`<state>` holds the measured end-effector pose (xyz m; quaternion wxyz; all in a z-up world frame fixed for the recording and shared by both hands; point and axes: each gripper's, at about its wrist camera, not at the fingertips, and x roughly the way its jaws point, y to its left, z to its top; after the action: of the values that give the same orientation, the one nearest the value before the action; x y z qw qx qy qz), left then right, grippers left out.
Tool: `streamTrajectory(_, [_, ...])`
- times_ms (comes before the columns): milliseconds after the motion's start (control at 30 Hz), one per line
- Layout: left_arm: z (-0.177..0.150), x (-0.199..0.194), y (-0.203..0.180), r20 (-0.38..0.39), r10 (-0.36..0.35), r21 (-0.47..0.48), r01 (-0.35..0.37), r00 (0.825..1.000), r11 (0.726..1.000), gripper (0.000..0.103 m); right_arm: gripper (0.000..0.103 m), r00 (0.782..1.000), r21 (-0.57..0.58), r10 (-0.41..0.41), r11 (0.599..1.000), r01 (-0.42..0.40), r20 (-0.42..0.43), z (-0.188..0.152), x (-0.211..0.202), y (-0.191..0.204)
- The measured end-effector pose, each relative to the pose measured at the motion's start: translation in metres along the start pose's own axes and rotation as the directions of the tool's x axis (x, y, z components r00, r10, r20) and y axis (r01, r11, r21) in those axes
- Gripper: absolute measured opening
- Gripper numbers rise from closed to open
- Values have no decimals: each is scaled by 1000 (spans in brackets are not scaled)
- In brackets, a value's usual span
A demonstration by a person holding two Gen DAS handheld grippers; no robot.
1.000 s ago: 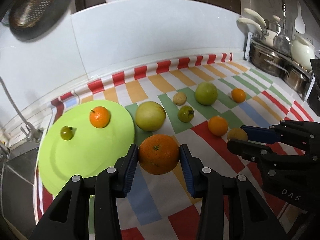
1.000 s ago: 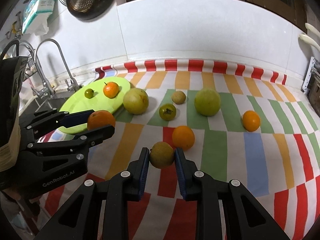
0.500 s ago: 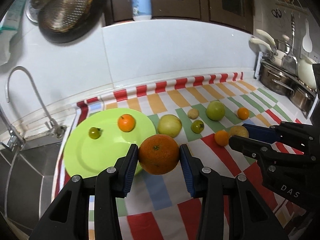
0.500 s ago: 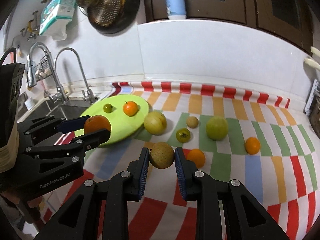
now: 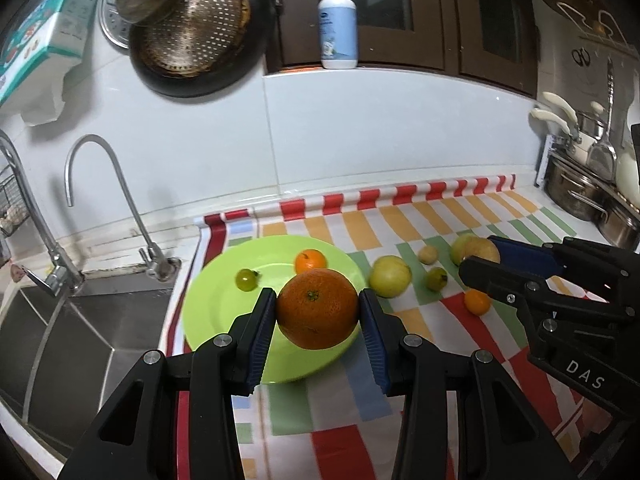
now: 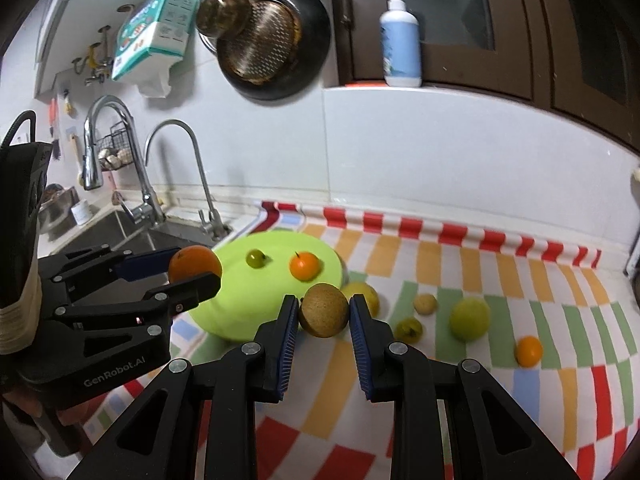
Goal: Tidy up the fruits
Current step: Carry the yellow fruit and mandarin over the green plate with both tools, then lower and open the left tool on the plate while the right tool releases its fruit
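Blue-padded left tongs point(image 5: 318, 316) are clamped on a big orange point(image 5: 317, 308), one pad on each side, held up in the air over the near part of the lime-green plate point(image 5: 212, 320); right tongs point(image 6: 324, 316) are pinching a brownish round fruit point(image 6: 324, 310) the same way, hanging above the table point(image 6: 460, 380) just off the plate's right edge; so both pairs are full.

On the plate there's a small orange point(image 5: 311, 261) and a little green fruit point(image 5: 246, 279), sitting apart from each other; just past the plate's rim is a pale yellow fruit point(image 5: 390, 276); further right on the checked cloth a small dark green one point(image 6: 408, 329), a tiny beige one point(image 6: 425, 303), a bigger green one point(image 6: 469, 318) and another small orange point(image 6: 528, 351), all spread out and not touching.

Sink point(image 5: 80, 320) and curved tap point(image 5: 120, 184) are off to the left of the plate; soap bottle point(image 5: 337, 20) up on the ledge behind.
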<state>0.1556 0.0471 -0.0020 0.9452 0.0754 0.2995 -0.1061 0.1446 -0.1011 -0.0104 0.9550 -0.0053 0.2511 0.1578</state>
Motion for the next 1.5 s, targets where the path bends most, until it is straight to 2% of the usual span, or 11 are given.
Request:
streamTrajectory(233, [5, 8, 24, 0, 30, -18, -30, 1000, 999, 42, 27, 999, -12, 40, 999, -40, 30, 17, 20, 15])
streamTrajectory(500, [10, 28, 53, -5, 45, -18, -45, 999, 999, 42, 27, 998, -16, 61, 998, -60, 26, 31, 54, 32])
streamTrajectory(1033, [-2, 102, 93, -112, -5, -29, 2, 994, 1000, 42, 27, 993, 7, 48, 999, -48, -109, 23, 140, 48])
streamTrajectory(1267, [-9, 130, 95, -159, -22, -25, 19, 987, 1000, 42, 27, 986, 20, 29, 999, -26, -166, 17, 163, 43])
streamTrajectory(1333, [-10, 136, 95, -165, -25, -20, 21, 986, 1000, 42, 27, 978, 28, 23, 999, -18, -206, 15, 168, 43])
streamTrajectory(1500, [-11, 146, 94, -186, -31, -20, 28, 982, 999, 42, 27, 978, 27, 23, 999, -18, -206, 14, 174, 43])
